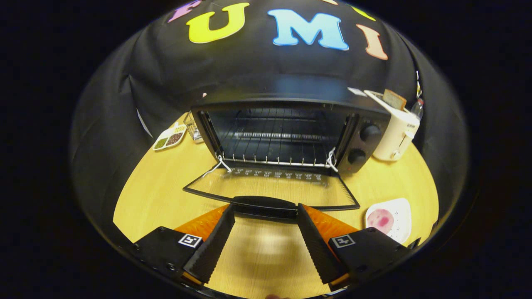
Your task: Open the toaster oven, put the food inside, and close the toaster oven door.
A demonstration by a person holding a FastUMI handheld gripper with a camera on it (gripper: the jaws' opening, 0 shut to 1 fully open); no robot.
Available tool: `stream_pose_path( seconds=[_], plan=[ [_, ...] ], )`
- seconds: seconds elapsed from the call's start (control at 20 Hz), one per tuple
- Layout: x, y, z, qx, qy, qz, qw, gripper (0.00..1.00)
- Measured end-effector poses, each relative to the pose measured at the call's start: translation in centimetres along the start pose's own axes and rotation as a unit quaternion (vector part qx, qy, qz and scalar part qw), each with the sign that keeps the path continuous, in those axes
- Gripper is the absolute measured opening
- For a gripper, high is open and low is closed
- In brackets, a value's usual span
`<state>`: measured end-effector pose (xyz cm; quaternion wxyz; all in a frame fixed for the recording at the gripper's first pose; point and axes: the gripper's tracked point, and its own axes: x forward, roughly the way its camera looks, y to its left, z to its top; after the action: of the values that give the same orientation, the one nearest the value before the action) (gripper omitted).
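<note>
The gripper (266, 214) has its two fingers spread wide, their tips at the ends of the door handle (264, 204), and they cover both of those ends; whether they touch it cannot be told. The table (166, 182) just behind the handle is blurred. The print along the top of the open glass door (270, 189) is too small to make out. The toaster oven (286, 128) hides the near part of a small wire basket (192, 126) on its left. The marks around its two knobs (363, 143) cannot be told. The food on the white plate (392, 218) is a soft pinkish blur, and the plate's lower rim is cut off by the gripper's body. What stands behind the white toaster (395, 131) is mostly hidden.
</note>
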<state>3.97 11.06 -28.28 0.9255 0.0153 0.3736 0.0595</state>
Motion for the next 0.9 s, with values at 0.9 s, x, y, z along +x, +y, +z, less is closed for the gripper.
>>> stream_pose_path(
  seconds=[0.9],
  plan=[
    [-8.2, -15.6, -1.9, -0.08, 0.035, -0.02, 0.996, 0.99]
  ],
)
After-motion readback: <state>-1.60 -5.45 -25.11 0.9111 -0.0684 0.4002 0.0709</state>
